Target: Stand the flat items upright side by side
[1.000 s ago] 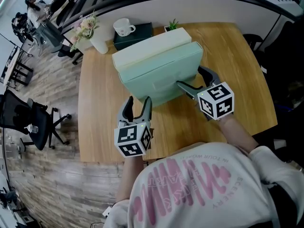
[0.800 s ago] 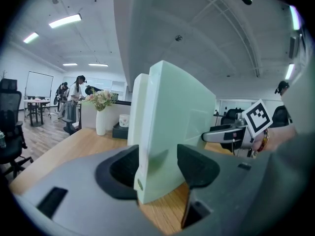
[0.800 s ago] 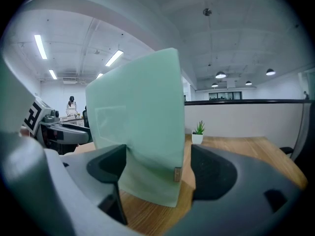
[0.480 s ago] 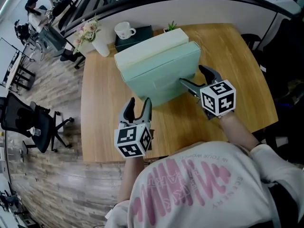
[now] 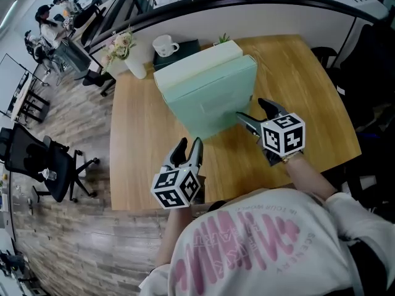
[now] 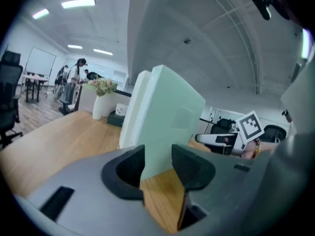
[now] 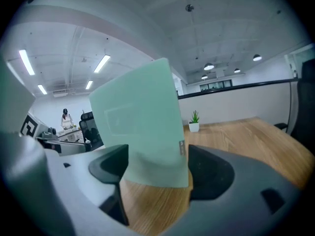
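Release check: green pad [image 5: 210, 100] and cream pad [image 5: 191, 63] stand upright, touching, toward the desk's [image 5: 142, 165] far edge. Left gripper [image 5: 188, 150] and right gripper [image 5: 252, 110] are empty, jaws apart though just narrowing. Best to back straight off; a brush could topple the green pad.

Bright, even light falls from long white ceiling strip lamps [image 6: 78, 3]; shadows on the pale wooden tabletop [image 5: 133, 147] are soft. Both gripper views curve strongly into dark, blurred corners.
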A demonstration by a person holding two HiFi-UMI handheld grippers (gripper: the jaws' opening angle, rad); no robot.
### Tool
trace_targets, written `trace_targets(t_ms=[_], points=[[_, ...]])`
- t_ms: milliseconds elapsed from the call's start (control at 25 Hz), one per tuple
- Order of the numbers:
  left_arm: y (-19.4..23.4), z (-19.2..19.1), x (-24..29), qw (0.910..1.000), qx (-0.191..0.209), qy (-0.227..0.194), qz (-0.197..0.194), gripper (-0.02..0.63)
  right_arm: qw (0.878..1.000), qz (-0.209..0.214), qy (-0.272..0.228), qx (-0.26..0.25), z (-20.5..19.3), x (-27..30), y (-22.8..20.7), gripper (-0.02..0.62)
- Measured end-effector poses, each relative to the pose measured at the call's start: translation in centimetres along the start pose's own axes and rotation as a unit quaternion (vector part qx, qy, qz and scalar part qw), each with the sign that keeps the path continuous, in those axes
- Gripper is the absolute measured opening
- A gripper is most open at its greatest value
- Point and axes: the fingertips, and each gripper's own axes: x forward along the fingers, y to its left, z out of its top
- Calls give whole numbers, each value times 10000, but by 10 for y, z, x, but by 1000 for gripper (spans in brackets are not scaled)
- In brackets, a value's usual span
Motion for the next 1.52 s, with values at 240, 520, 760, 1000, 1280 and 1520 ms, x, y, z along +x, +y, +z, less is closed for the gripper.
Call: trace_targets(t_ms=[240,520,760,1000,1280,1520], points=[[-31,-32,0,9973,-461,337,-457,80,9945,242,481,901,-45,-6,14,287],[-50,-21,-22,9967,-597,-9,-552,3,9885,541,129,1403,-37,-25,43,128],[-58,-7,-33,9963,-565,-606,-248,3,9909,1025,-319,816,-6,-46,66,-3],[-73,-11,-44,9965,-505,-657,65,3,9933,1094,-354,122,-6,-72,69,-3],[-116,-22,-63,9959,-544,-678,264,3,9937,1095,-238,70,-16,-115,48,-3],[-152,-34,-82,9946,-554,-796,370,3,9932,1141,-207,32,-31,-151,36,-5]])
